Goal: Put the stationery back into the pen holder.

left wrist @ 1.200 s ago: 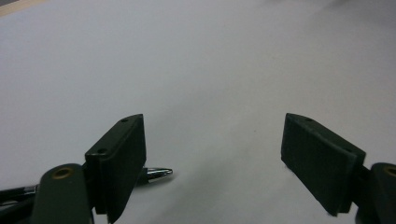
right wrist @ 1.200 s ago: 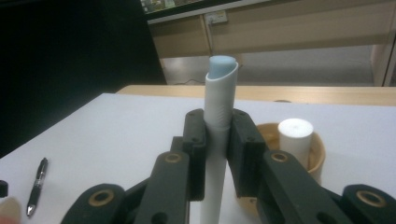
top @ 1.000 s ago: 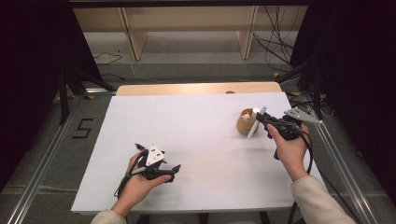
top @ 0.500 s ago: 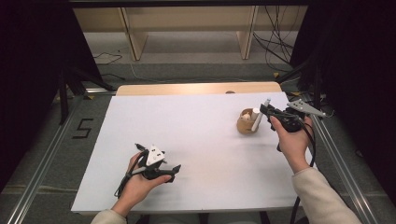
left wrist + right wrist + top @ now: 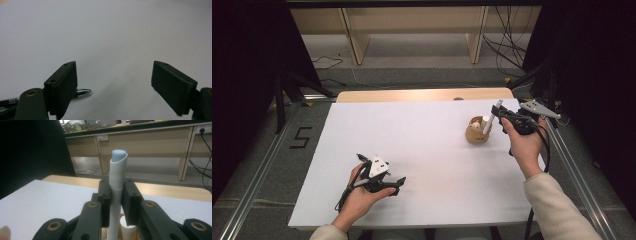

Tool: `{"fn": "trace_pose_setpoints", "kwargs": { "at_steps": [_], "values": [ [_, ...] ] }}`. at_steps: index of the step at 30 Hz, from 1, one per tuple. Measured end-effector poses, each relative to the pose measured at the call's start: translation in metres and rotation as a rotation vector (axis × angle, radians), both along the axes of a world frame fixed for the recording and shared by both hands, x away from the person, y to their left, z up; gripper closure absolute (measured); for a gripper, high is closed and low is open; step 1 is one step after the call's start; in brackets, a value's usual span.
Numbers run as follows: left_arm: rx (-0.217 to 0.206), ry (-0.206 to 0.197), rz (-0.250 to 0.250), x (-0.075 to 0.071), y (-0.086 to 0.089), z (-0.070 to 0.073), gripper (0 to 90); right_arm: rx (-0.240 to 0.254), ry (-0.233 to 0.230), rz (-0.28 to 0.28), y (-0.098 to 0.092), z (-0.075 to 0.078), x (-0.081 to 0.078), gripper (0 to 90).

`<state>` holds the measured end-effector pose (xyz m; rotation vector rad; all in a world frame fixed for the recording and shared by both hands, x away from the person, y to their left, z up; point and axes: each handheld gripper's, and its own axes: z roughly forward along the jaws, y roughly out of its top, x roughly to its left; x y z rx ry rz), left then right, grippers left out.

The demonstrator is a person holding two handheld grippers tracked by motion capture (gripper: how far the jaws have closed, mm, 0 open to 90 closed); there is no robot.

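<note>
My right gripper [image 5: 498,114] is shut on a white pen [image 5: 493,116] with a pale blue tip [image 5: 118,154] that points up and away. The pen's lower end is at the mouth of a small wooden cup [image 5: 477,134] on the right of the white table [image 5: 422,140]. Another white stick [image 5: 128,227] stands in that cup. In the right gripper view the gripper [image 5: 116,192] clamps the pen [image 5: 117,173] from both sides. Near the table's front left, my left gripper [image 5: 398,183] rests open and empty. A silver-tipped pen [image 5: 83,92] lies beside its left jaw.
Beyond the white sheet runs a bare wooden strip [image 5: 422,95] at the table's far edge. Wooden shelving legs [image 5: 354,42] and loose cables [image 5: 507,47] stand on the floor behind. Metal rails [image 5: 257,175] flank the table.
My right hand has risen a little and drawn back with the white pen, which now stands steeper over the cup. The left hand has kept still.
</note>
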<state>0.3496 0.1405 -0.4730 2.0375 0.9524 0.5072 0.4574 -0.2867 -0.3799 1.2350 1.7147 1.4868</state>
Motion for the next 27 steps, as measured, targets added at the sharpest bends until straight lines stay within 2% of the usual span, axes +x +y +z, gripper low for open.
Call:
{"fn": "trace_pose_setpoints", "kwargs": {
  "at_steps": [15, 27],
  "values": [
    [0.0, 0.008, -0.003, 0.0, 0.0, -0.001, 20.4, -0.014, -0.016, -0.022, 0.005, 0.005, 0.014, 78.6],
    [0.0, 0.013, -0.006, 0.001, -0.001, -0.003, 20.2, -0.027, -0.015, -0.029, 0.012, 0.0, 0.026, 78.5]
  ]
}}
